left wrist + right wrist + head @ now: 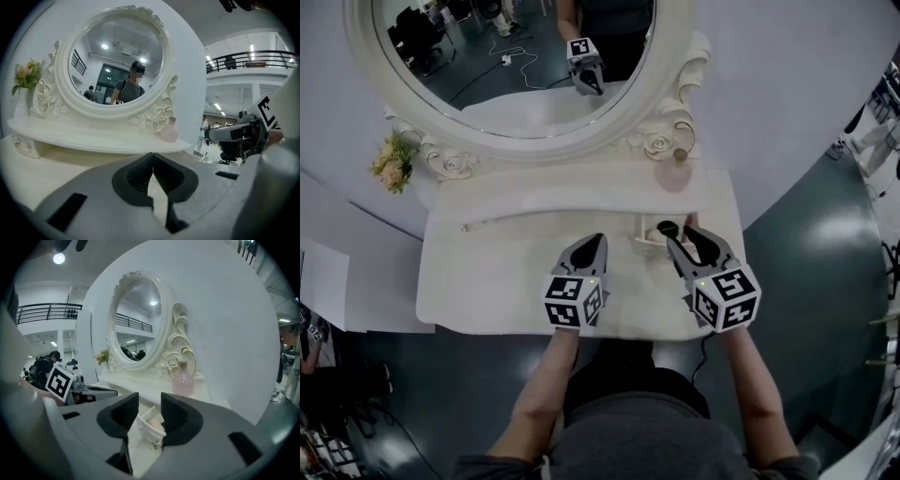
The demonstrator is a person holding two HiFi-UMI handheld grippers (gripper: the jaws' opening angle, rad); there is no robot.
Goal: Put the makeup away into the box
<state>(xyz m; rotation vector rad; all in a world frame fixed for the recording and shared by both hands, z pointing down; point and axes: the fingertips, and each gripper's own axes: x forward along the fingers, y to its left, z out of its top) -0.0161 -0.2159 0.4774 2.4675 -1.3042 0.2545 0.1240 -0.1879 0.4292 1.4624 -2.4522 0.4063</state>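
My right gripper [684, 234] holds its jaws partly apart, with nothing between the pads. The small white box [147, 431] lies open on the table just below and beyond them, and a pale piece of makeup [154, 423] sits inside it. To the left, my left gripper [153, 159] has its jaws together and empty. Both hang over the near half of the white dressing table [497, 281]. On the far shelf stands a pink bottle [183, 380], beneath an oval mirror [487, 56], with flowers [392, 164] at the far left. The floor [825, 234] is dark and glossy.
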